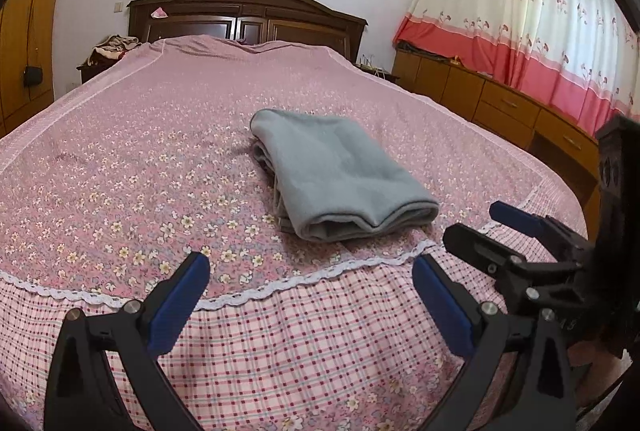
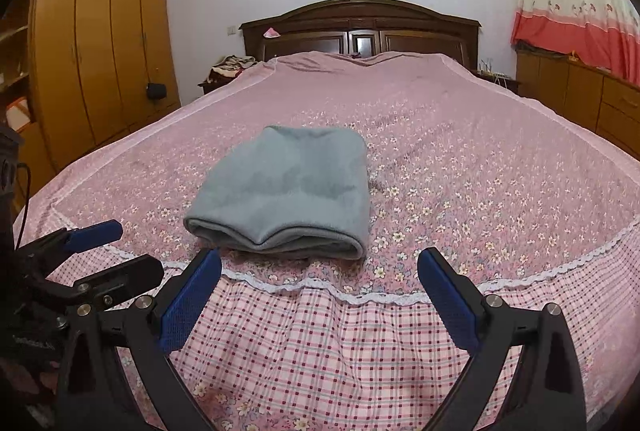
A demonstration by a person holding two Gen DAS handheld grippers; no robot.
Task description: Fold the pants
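**Pants folded: we check the bundle and keep clear**

The grey pants (image 1: pixel 340 175) lie on the bedspread (image 1: pixel 120 159) as a compact, layered rectangle near the foot of the bed, just beyond the white lace trim (image 1: pixel 280 283). From our left gripper (image 1: pixel 310 287) they sit at about one o'clock; from our right gripper (image 2: pixel 320 281), at about eleven. Both grippers have their blue pads spread wide, holding nothing, and both hang over the checked border, apart from the cloth.

We judge the folding essentially done, so the step in hand is a tidy finish. The near edge (image 2: pixel 272 243) shows stacked layers with a slight dip in the middle. If we touch it at all, we should press lightly from above with the fingers left open. Pinching risks dragging a layer out. Otherwise we back straight away from the bed.
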